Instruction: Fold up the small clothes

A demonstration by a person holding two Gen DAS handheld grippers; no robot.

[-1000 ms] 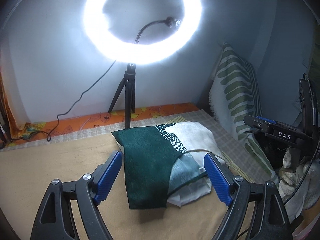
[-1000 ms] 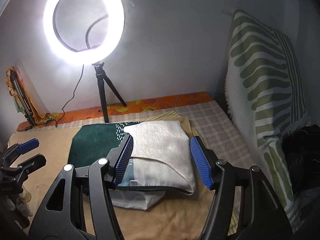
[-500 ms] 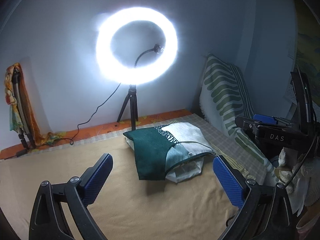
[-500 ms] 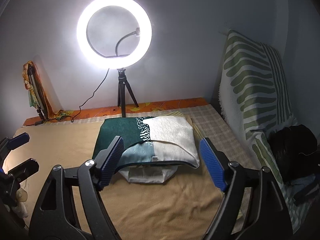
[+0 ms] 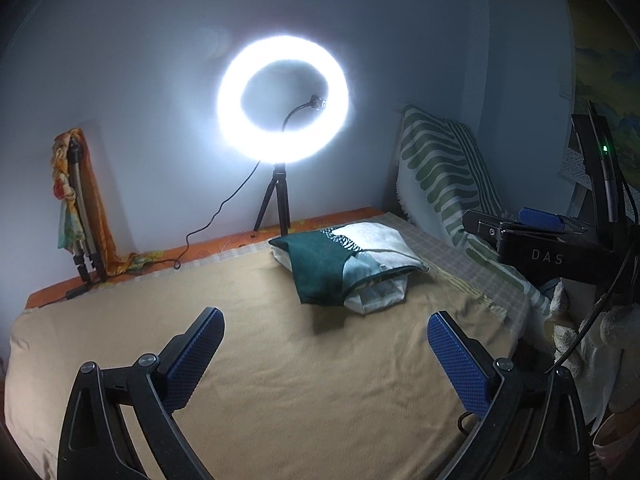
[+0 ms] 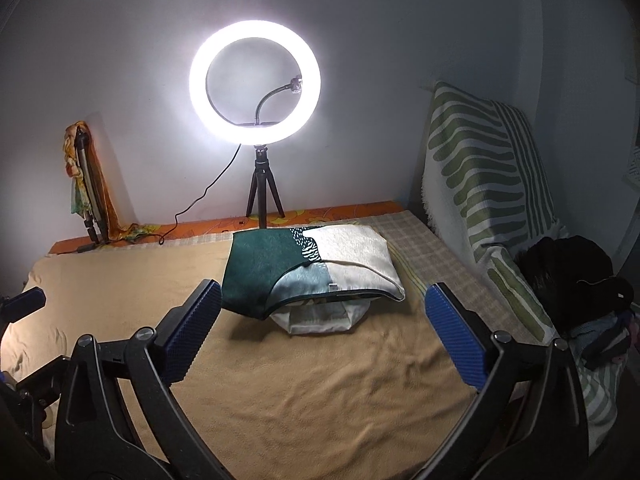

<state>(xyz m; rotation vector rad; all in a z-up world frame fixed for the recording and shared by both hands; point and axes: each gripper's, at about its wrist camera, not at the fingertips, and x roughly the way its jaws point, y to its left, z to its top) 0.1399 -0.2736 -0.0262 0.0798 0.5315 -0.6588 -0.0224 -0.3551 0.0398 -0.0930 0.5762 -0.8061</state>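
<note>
A folded green, teal and white garment (image 5: 344,264) lies on top of a pale folded piece (image 5: 378,296) at the far middle of the tan blanket (image 5: 280,380). It also shows in the right wrist view (image 6: 312,268). My left gripper (image 5: 326,344) is open and empty, well back from the pile. My right gripper (image 6: 322,322) is open and empty, just short of the pile's near edge. The right gripper also shows at the right of the left wrist view (image 5: 532,236).
A lit ring light on a small tripod (image 6: 256,84) stands behind the pile against the wall. A green-striped pillow (image 6: 484,184) leans at the right. A dark heap of clothes (image 6: 568,276) sits at the right edge. A folded tripod with orange cloth (image 6: 86,184) leans far left.
Both grippers have pulled back from the folded pile and opened wider. The pile now lies farther away on the blanket, untouched.
</note>
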